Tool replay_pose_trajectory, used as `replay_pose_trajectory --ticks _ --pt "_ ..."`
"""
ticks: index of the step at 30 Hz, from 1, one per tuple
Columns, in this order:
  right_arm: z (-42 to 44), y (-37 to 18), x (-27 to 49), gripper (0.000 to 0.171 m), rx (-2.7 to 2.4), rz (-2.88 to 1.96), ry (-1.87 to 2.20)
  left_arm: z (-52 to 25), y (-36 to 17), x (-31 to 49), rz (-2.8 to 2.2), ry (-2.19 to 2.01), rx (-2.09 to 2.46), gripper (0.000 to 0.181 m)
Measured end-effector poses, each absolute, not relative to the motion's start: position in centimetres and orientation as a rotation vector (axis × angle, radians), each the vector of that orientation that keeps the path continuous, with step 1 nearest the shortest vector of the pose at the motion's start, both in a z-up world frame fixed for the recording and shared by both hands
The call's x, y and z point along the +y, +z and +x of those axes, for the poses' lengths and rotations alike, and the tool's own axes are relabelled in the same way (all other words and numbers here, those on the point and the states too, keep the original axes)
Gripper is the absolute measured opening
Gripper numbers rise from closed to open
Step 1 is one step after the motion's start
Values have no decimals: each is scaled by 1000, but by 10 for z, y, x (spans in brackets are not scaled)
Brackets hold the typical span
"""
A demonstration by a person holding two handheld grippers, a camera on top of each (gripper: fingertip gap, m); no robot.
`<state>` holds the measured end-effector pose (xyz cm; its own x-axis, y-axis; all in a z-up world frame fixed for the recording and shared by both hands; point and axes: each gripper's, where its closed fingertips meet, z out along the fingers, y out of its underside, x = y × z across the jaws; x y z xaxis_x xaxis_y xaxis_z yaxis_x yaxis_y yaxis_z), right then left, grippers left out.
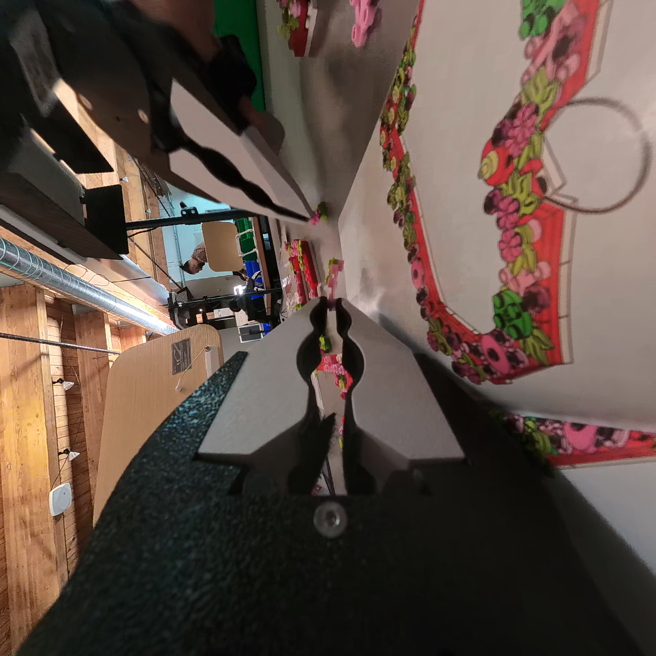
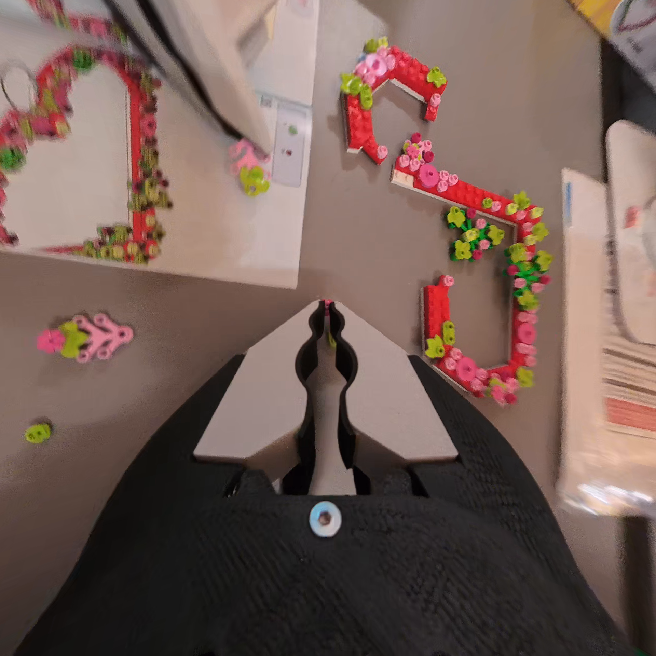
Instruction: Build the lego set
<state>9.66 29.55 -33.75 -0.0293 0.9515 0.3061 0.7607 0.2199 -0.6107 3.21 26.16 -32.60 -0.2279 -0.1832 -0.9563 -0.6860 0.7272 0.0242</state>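
My left gripper [image 1: 330, 304] is shut on a pale pink branch piece [image 1: 334, 277]. In the right wrist view that gripper [image 2: 263, 152] reaches in from the upper left, holding the pink branch [image 2: 246, 159] with a lime leaf [image 2: 253, 181] over the instruction booklet [image 2: 88, 159]. My right gripper [image 2: 326, 304] is shut on a small pink flower piece [image 2: 327, 302], with a lime bit [image 2: 332, 339] showing between the fingers. In the left wrist view the right gripper [image 1: 312, 217] holds that flower [image 1: 319, 212] a short way from the left one's branch.
Three red heart-frame sections with flowers lie on the grey table: [image 2: 365, 117], [image 2: 472, 198], [image 2: 436, 312]. A loose pink branch with leaf and flower [image 2: 92, 337] and a lime piece [image 2: 37, 433] lie at left. Papers and a plastic bag [image 2: 603, 319] lie at right. The tips of one gripper are about 8 cm away from the tips of the other.
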Motion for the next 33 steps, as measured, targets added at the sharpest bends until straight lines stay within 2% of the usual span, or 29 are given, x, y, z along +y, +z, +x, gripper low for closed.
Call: replay_pose_trajectory --ticks 7,11,20,23,29,33 --pt "132 -345 254 0 -2148 -1100 -445 36 -323 258 -680 519 1769 3" --pt "140 -349 230 0 -2319 -891 -595 40 -324 254 -659 523 1779 3" --pt "139 -352 208 4 -2428 -914 -481 41 -325 252 -653 527 1785 3" --pt "136 -349 197 13 -2394 -1099 -257 40 -325 252 -654 527 1786 3" --pt "146 -347 205 9 -2123 -1636 124 40 -325 251 -654 524 1787 3" --pt "143 -341 209 7 -1878 -1810 425 40 -325 250 -654 522 1791 3"
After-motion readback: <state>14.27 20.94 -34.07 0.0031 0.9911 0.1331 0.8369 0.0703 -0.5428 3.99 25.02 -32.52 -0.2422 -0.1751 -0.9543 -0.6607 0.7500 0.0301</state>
